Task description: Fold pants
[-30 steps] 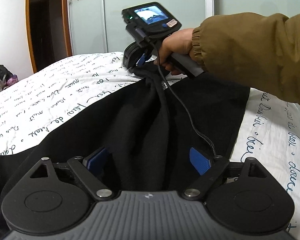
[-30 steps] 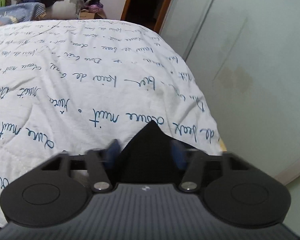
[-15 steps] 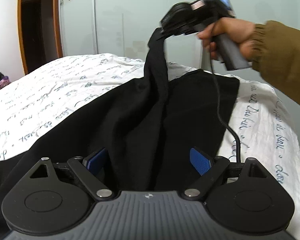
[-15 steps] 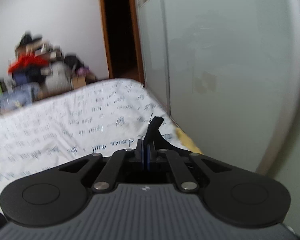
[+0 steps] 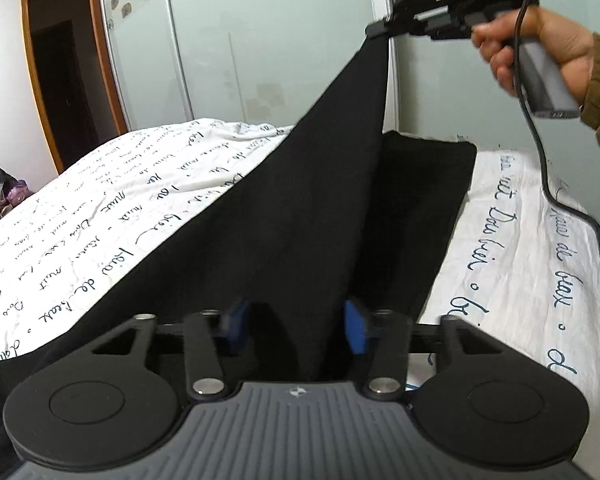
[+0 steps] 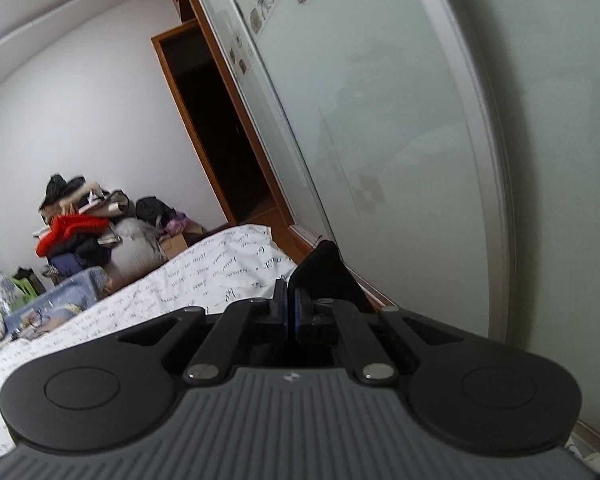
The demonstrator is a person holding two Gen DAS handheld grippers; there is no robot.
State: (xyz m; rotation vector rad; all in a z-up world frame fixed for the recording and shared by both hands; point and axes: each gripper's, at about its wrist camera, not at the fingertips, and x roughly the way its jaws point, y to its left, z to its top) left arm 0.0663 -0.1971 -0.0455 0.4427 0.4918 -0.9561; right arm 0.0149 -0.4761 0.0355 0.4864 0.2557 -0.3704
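On my left the quilt (image 5: 112,216) lies bare, its blue script running toward the dark doorway (image 5: 66,92), and that is the room I have for laying the fold down. The pants (image 5: 284,216) spread across the bed from my near left corner up to a flat edge at the far right, most of the cloth resting on the quilt. My left gripper (image 5: 296,330) sits low over the near end with its blue pads (image 5: 356,330) well apart; black cloth runs up between them, but the pads do not press it, so I judge this side is holding nothing and only waits to pin or take an edge. From there one layer rises in a taut sheet to the upper right, where my right gripper (image 5: 380,32) has its fingers closed on the corner, lifted high in front of the wardrobe door (image 5: 268,40) so the layer peels clear of the one beneath. In the right wrist view the pads are pressed together on a peak of black cloth (image 6: 324,268), and the bed falls away below. I judge the fold is barely begun: the raised corner must be carried across and laid down square, and a slack grip would drop it.
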